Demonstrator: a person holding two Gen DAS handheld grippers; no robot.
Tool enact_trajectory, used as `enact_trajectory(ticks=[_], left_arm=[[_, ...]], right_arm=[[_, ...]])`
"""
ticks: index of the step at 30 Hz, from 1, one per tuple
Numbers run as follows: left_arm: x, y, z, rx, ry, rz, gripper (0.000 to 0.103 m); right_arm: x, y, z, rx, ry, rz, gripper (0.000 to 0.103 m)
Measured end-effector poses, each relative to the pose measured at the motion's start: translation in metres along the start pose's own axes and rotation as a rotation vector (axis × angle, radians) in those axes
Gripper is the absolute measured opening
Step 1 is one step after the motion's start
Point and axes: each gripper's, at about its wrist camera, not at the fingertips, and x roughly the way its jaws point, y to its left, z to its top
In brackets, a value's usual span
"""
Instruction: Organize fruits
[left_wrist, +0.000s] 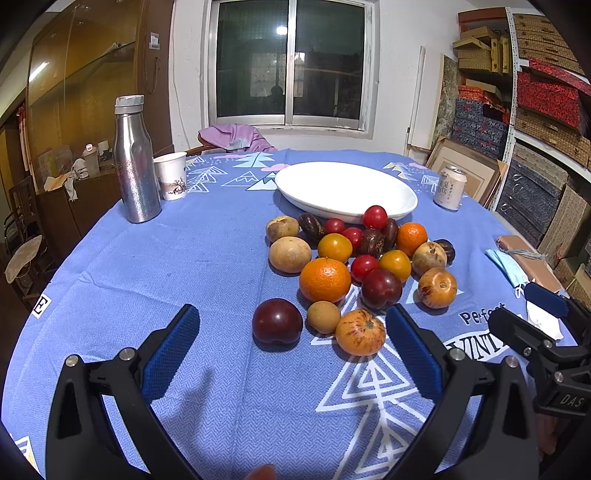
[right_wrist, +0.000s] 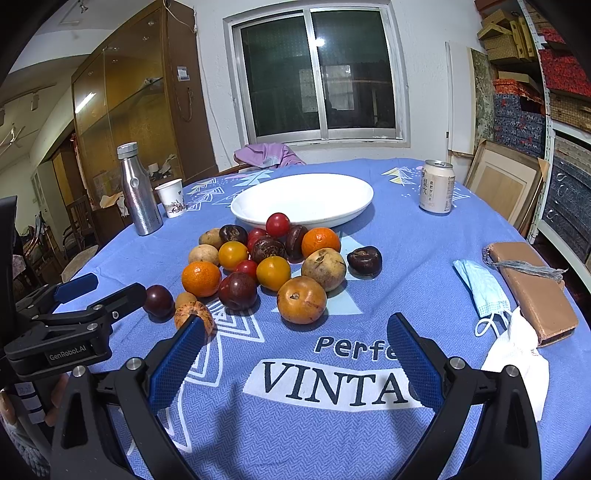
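The fruit (left_wrist: 351, 266) lay heaped near the middle of the table (left_wrist: 184, 258), pressed against the near rim of an empty white plate (left_wrist: 343, 190), with nothing yet moved into it. Both grippers hovered over the near edge, holding nothing: the left gripper (left_wrist: 291, 343) had its blue-padded fingers (left_wrist: 171, 347) spread wide, and the right gripper (right_wrist: 295, 354) stood just as wide.

The pile was the main risk. Round pieces touched one another, and a small red one (left_wrist: 374, 217) seemed to ride on top by the plate rim, so lifting or nudging a lower fruit could have set its neighbours rolling across the cloth. The dark plum (left_wrist: 277, 320) sat loose at the near edge of the heap, just beside a small tan fruit (left_wrist: 323, 316) and a streaked orange one (left_wrist: 360, 331); wide fingers closing there might have caught two at once. The two tools were also close side by side and could have clashed over the same fruit.

A blue printed tablecloth (right_wrist: 332, 424) covered the table, probably soft enough to slow a roll. A steel bottle (left_wrist: 135, 162) and paper cup (left_wrist: 171, 175) stood at the far left edge, a drink can (left_wrist: 450, 187) at the far right, a face mask (right_wrist: 480, 288) and a brown case (right_wrist: 532, 284) along the right edge. Behind were a window (left_wrist: 291, 62), a glass-fronted cabinet (left_wrist: 85, 85) and shelves of boxes (left_wrist: 546, 92).
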Motion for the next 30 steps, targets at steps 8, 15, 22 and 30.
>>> enact_trajectory(ticks=[8,15,22,30], left_arm=[[-0.0003,-0.0005,0.0003,-0.001,0.001,0.001,0.099],[-0.0002,-0.0003,0.0001,-0.001,0.002,0.000,0.099],[0.0027,-0.0003,0.0000,-0.002,0.003,0.000,0.099],[0.0031,0.0000,-0.0001,-0.003,0.004,-0.001,0.099]], right_arm=[[0.0000,0.0000,-0.0003,0.001,0.000,0.001,0.100],[0.0002,-0.0003,-0.0004,0.002,0.001,0.002,0.100],[0.0002,-0.0005,-0.0004,0.003,0.001,0.002,0.100],[0.0002,-0.0004,-0.0005,0.004,0.002,0.003,0.100]])
